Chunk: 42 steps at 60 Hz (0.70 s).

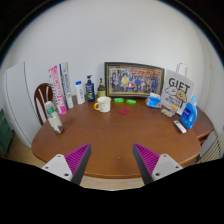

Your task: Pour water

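Note:
My gripper (112, 162) is open, its two magenta-padded fingers (76, 160) spread wide with nothing between them, hovering over the near edge of a round wooden table (115, 140). Far beyond the fingers, at the back of the table, stands a white mug (103, 104) with a yellow inside. Left of the mug are a dark blue bottle (90, 90) and a white bottle (79, 93). A blue cup (154, 100) sits toward the back right, and a blue spray-type container (188, 115) stands at the right side.
A framed group photo (134, 79) leans against the white wall behind the table. A white "GIFT" sign (177, 92) stands at the right, tall pink and white packages (59, 86) at the left, small green items (124, 100) near the frame. A chair back (41, 98) shows at left.

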Each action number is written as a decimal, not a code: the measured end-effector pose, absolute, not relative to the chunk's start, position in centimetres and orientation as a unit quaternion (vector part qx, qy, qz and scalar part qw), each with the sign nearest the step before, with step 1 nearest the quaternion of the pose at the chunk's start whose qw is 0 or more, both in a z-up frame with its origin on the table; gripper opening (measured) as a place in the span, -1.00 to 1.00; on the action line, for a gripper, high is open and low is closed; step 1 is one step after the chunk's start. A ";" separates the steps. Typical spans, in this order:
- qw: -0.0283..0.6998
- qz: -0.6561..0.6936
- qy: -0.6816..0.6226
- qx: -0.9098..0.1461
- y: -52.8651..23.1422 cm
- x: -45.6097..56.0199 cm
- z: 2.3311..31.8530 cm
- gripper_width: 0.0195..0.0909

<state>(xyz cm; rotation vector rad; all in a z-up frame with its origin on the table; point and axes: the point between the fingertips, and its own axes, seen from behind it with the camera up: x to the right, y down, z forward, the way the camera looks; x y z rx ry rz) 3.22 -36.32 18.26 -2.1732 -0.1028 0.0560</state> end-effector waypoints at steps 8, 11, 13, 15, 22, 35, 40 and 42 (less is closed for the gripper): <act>0.474 0.045 -0.063 -0.877 -35.9 -5.3 18.0 0.86; 0.482 0.050 -0.072 -0.872 -35.5 -8.6 17.7 0.86; 0.485 0.056 -0.078 -0.869 -35.1 -11.1 17.5 0.86; 0.490 0.065 -0.084 -0.865 -34.7 -13.5 17.4 0.86; 0.507 0.093 -0.111 -0.850 -32.6 -21.2 16.7 0.87; 0.535 0.106 -0.132 -0.828 -26.0 -29.5 13.3 0.85; 0.543 0.097 -0.135 -0.823 -23.1 -30.8 11.6 0.85; 0.543 0.091 -0.134 -0.824 -22.0 -30.9 10.9 0.86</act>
